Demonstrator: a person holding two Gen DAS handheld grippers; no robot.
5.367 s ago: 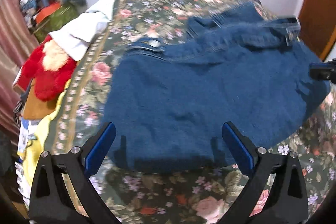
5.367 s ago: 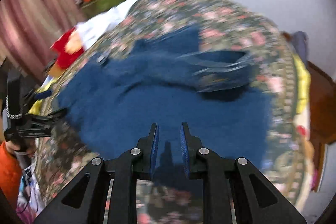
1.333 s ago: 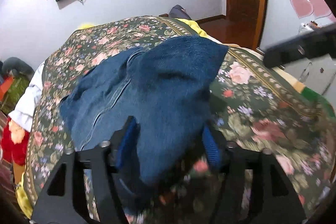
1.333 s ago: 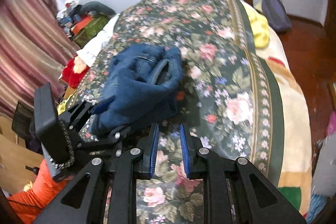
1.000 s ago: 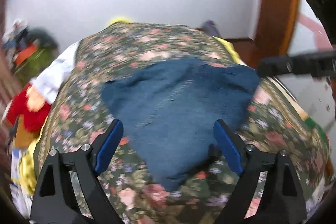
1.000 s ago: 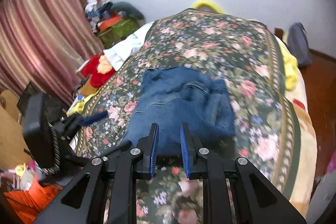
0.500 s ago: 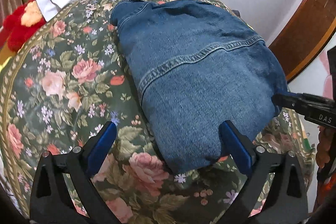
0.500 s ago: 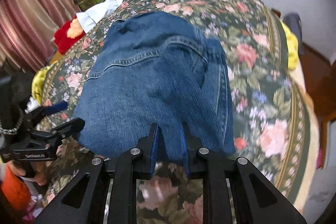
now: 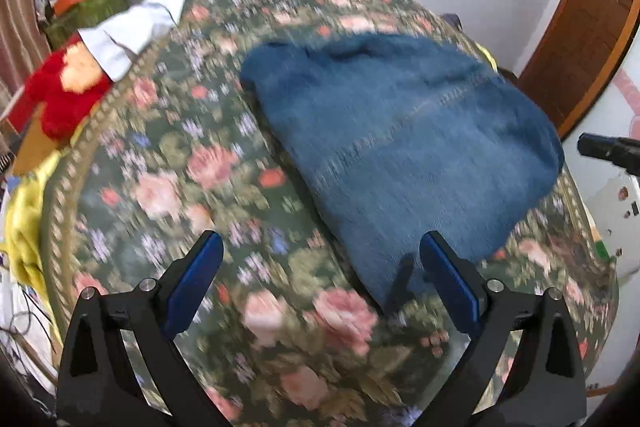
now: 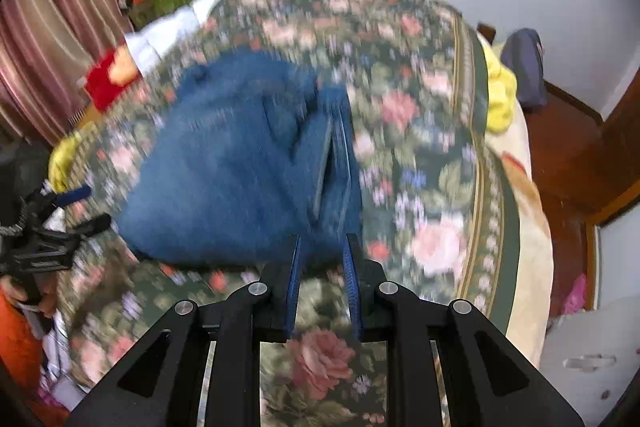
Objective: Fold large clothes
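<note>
Both grippers had backed off the folded denim garment [image 9: 404,147]: left gripper [image 9: 320,279] gaped empty at its near-left corner, right gripper [image 10: 321,283] narrowly parted, empty, at its near-right edge.

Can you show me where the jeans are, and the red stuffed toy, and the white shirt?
jeans [image 9: 404,131], left wrist view, middle of the folded denim.
red stuffed toy [image 9: 60,99], left wrist view, its red body.
white shirt [image 9: 136,27], left wrist view, the middle of the cloth.

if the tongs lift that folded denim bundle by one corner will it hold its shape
Probably not: the denim bundle is loosely stacked, with a flap gaping along its right edge, so layers would likely slide apart. It looks thick and fairly heavy, so it should sag. On the floral bedspread, pushing would likely bunch it.
</note>
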